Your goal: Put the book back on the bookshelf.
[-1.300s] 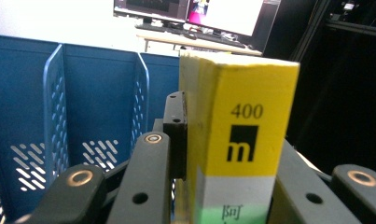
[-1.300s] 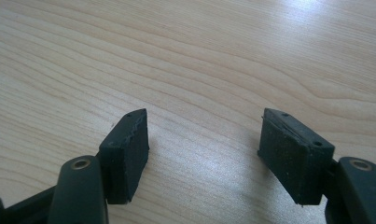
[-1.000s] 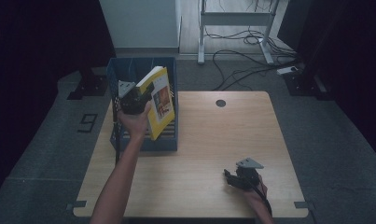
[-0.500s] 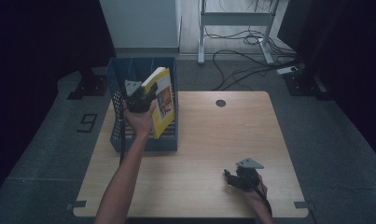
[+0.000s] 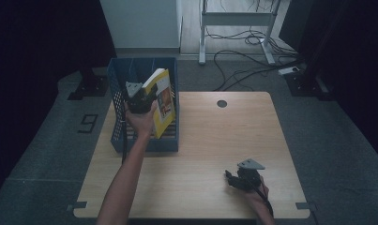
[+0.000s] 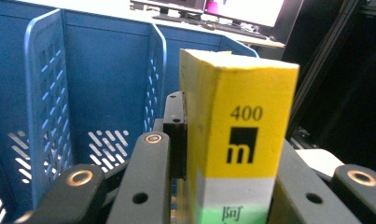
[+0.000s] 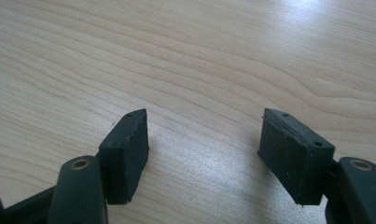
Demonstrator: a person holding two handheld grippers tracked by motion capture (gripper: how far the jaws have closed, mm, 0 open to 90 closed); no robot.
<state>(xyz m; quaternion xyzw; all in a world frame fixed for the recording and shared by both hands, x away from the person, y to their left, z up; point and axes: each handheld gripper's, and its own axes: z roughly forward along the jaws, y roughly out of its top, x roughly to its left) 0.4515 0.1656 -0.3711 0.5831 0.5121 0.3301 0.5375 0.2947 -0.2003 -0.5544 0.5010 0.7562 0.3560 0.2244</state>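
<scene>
1. 2 jaws of the left gripper (image 5: 142, 96) clamp the yellow book (image 5: 162, 101) by its spine, keeping it upright for sliding into the blue file rack (image 5: 116, 101).
2. Right gripper (image 5: 233, 180) rests open and empty on the table (image 5: 215, 140), clear of the work.

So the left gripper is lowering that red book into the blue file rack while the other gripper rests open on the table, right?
Not quite: the book is yellow, not red, as the left gripper view shows along its spine. The rest holds: the left gripper grips it over the blue file rack, and the right gripper rests open on the table.
</scene>
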